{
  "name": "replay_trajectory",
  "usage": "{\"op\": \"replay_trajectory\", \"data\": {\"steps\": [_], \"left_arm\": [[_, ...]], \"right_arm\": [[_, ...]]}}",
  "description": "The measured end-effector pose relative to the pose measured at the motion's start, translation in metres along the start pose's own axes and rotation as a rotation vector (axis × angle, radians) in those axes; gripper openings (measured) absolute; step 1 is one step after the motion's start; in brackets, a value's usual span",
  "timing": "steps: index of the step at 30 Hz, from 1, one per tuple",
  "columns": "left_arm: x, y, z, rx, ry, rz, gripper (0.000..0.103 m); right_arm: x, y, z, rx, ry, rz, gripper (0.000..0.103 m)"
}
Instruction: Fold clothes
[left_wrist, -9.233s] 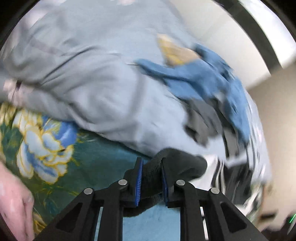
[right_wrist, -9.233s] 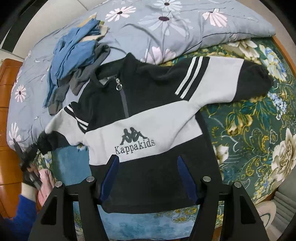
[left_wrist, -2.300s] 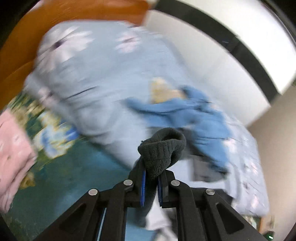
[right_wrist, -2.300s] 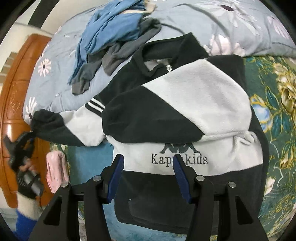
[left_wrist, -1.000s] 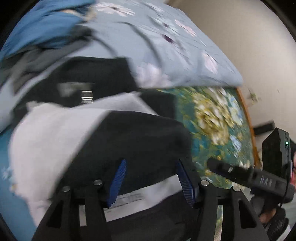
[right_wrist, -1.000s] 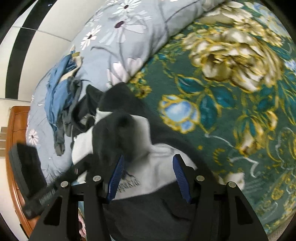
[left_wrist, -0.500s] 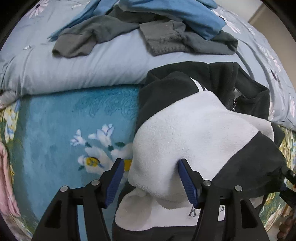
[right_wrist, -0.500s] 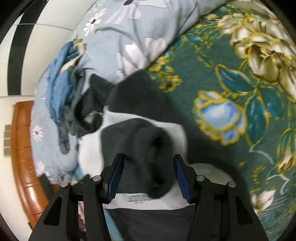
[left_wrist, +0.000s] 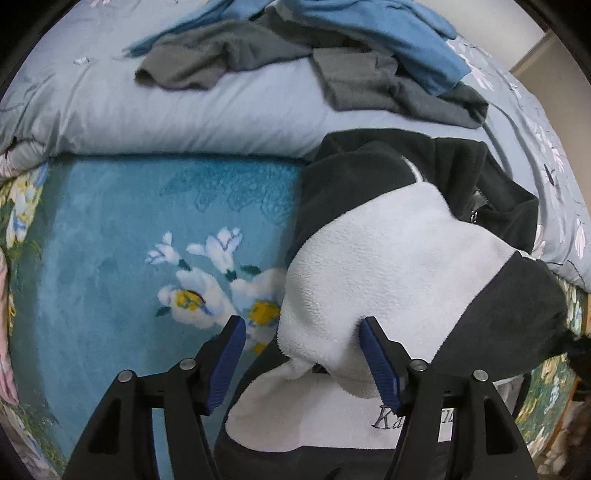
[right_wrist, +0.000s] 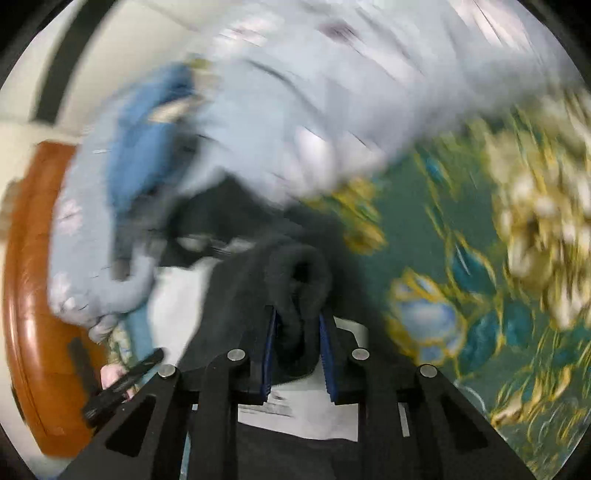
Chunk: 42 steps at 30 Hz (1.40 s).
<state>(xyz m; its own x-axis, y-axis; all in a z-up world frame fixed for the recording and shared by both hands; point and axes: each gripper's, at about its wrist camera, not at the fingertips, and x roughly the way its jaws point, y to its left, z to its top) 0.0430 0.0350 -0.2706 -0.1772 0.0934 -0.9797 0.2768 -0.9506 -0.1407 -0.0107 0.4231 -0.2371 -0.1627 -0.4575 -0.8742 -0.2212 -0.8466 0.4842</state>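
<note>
Sweatshirt (left_wrist: 388, 266) lies on the bed (left_wrist: 110, 266), one sleeve folded across its chest. Left gripper (left_wrist: 303, 363) hovers spread wide over it; right gripper (right_wrist: 297, 356) pinches the black cuff (right_wrist: 299, 273). A fast pull could drag the folded sleeve askew.

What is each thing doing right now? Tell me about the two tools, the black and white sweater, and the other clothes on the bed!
Left tool: open, holding nothing.
Right tool: shut on the sweater's black cuff.
Black and white sweater: partly folded, sleeve laid across its front.
Blue garment: unfolded, crumpled.
Grey garment: unfolded, under the blue one.
</note>
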Motion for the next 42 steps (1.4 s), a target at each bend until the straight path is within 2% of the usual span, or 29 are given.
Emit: {"op": "replay_trajectory", "data": {"steps": [6, 9, 10, 14, 17, 19, 22, 24, 25, 27, 28, 31, 36, 39, 42], "left_arm": [[0.017, 0.004, 0.0, -0.03, 0.045, 0.009, 0.074], [0.015, 0.005, 0.002, -0.064, 0.061, -0.012, 0.074], [0.007, 0.005, 0.002, -0.063, 0.044, -0.028, 0.074], [-0.024, 0.003, 0.0, -0.057, -0.022, -0.092, 0.073], [-0.053, 0.0, -0.008, -0.037, -0.067, -0.119, 0.074], [-0.071, 0.006, -0.013, -0.024, -0.097, -0.131, 0.078], [-0.103, 0.012, -0.021, -0.001, -0.158, -0.146, 0.084], [-0.125, 0.013, -0.029, 0.016, -0.204, -0.154, 0.088], [-0.134, 0.011, -0.035, 0.024, -0.232, -0.156, 0.094], [-0.154, 0.008, -0.048, 0.039, -0.284, -0.165, 0.103], [-0.163, 0.008, -0.053, 0.05, -0.308, -0.178, 0.103], [-0.187, 0.008, -0.068, 0.081, -0.378, -0.213, 0.103], [-0.222, 0.01, -0.089, 0.135, -0.452, -0.214, 0.103], [-0.243, 0.012, -0.101, 0.167, -0.497, -0.215, 0.103], [-0.262, 0.013, -0.113, 0.196, -0.539, -0.214, 0.103]], "right_arm": [[0.027, -0.03, -0.008, 0.098, 0.033, -0.036, 0.026], [0.027, -0.035, -0.008, 0.141, 0.034, -0.046, 0.042], [0.025, -0.035, -0.008, 0.148, 0.037, -0.048, 0.048], [0.008, -0.031, -0.009, 0.142, 0.024, -0.059, 0.051], [-0.02, -0.019, -0.017, 0.086, -0.039, -0.072, 0.058], [-0.04, -0.009, -0.026, 0.06, -0.089, -0.059, 0.06], [-0.069, 0.007, -0.041, 0.018, -0.162, -0.042, 0.084], [-0.085, 0.016, -0.055, -0.024, -0.204, -0.048, 0.085], [-0.089, 0.02, -0.06, -0.043, -0.211, -0.055, 0.086], [-0.095, 0.029, -0.075, -0.082, -0.209, -0.084, 0.096], [-0.098, 0.034, -0.083, -0.103, -0.211, -0.096, 0.102], [-0.118, 0.044, -0.11, -0.164, -0.247, -0.098, 0.103], [-0.162, 0.067, -0.155, -0.25, -0.352, -0.143, 0.103], [-0.181, 0.073, -0.168, -0.273, -0.385, -0.158, 0.103], [-0.2, 0.072, -0.181, -0.258, -0.451, -0.228, 0.103]]}}
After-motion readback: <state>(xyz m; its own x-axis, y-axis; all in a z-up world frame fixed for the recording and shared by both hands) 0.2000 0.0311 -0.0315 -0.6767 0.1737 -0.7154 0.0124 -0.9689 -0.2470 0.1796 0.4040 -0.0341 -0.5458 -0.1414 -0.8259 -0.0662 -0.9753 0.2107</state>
